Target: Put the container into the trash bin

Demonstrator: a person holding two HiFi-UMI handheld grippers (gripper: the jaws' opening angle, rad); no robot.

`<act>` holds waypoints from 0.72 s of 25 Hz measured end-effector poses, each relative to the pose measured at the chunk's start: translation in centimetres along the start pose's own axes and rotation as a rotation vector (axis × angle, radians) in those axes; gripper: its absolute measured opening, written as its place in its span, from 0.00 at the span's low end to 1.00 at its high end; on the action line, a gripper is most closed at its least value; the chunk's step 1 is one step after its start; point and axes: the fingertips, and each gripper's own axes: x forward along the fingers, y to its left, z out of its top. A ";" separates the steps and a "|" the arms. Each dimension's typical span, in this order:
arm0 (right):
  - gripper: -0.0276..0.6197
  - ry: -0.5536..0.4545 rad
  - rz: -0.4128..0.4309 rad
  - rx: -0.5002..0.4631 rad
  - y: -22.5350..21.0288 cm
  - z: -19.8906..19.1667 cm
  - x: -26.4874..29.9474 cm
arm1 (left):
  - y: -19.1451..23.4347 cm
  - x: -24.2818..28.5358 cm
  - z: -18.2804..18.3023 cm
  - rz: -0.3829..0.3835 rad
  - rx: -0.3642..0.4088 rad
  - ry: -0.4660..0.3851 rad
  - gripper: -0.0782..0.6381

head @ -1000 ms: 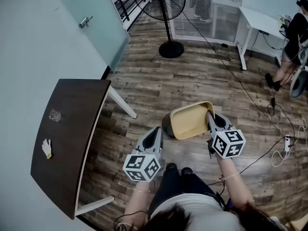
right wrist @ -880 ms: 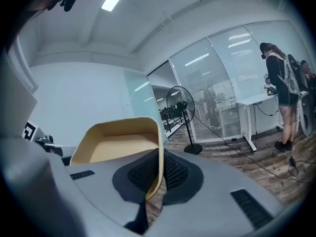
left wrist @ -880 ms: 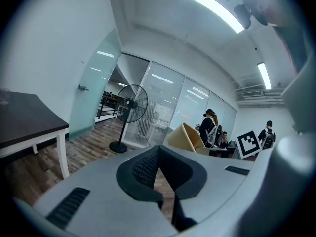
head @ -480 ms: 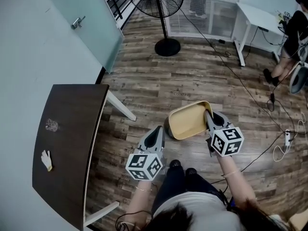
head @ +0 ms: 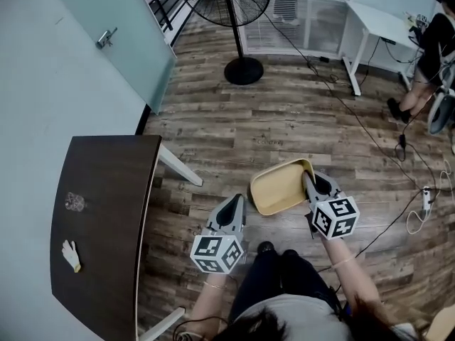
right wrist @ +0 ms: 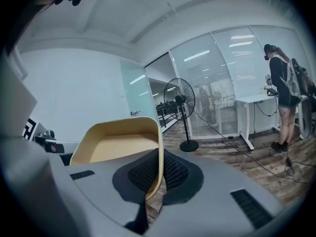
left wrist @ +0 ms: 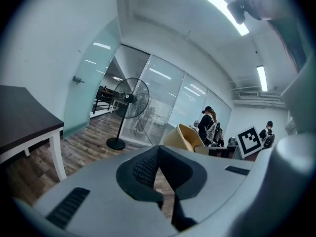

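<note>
The container (head: 279, 188) hangs in the air above the wooden floor (head: 284, 119), just ahead of your feet (head: 276, 249), with its open side turned up towards you. Your right gripper (head: 307, 180) is clamped on it: the wall nearest that gripper runs between the two jaws, and the rest of the container sticks out to the gripper's left. Your left gripper (head: 233, 206) is level with it on the other side, close to the container but not touching it. Its jaws are pressed together with nothing between them.

To your left stands a dark worktop (head: 106, 226) on white legs, against the pale wall. It carries a small white thing (head: 70, 256) and a small clear thing (head: 74, 202), both too small to identify. Beyond it is a frosted glass door (head: 117, 20) with a metal handle.

Straight ahead, well apart from the container, a black fan (head: 244, 71) stands on a round base. To its right is a white desk (head: 380, 13), and a person (head: 434, 48) stands at the far right edge. Black cables (head: 370, 130) trail across the floor from the desk towards your right side, ending near a white power strip (head: 426, 199). The floor between you and the fan is otherwise bare boards.
</note>
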 end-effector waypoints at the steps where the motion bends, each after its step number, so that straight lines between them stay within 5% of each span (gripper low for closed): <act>1: 0.05 0.002 -0.004 0.000 0.0 -0.3 0.4 | 0.5 0.3 -0.3 0.000 0.005 0.007 0.14; 18: 0.05 0.106 0.024 -0.092 -4.8 -7.9 9.4 | 6.7 7.7 -7.6 0.044 0.030 0.010 0.14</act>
